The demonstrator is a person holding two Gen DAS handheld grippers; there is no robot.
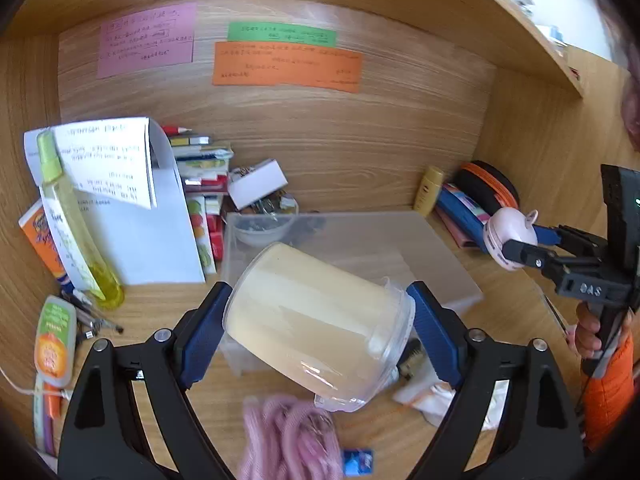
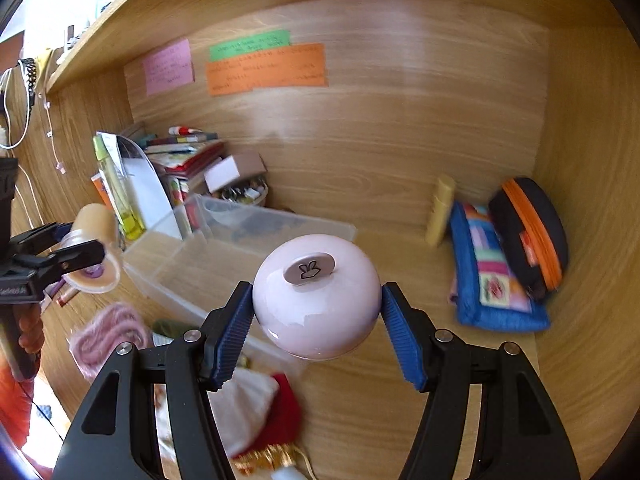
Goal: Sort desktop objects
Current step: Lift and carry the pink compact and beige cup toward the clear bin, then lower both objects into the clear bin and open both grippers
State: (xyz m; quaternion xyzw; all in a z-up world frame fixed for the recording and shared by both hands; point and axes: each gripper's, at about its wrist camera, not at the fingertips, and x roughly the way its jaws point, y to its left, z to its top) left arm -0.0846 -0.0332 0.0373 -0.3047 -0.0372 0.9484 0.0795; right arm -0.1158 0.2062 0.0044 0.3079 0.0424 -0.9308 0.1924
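Left gripper (image 1: 318, 316) clamped across tilted clear jar (image 1: 320, 324), held above plastic bin (image 1: 440, 256). Jar: smooth, likely slippery, light; grip mid-body, not rim. Right gripper (image 2: 316, 320) pinching round pink container (image 2: 316, 296) at widest girth; glossy, curved, may squirt out.

wood-grain desk alcove (image 1: 360, 152), overhead shelf (image 1: 500, 20), coloured paper notes (image 1: 286, 66) on back panel, daylight upper corner
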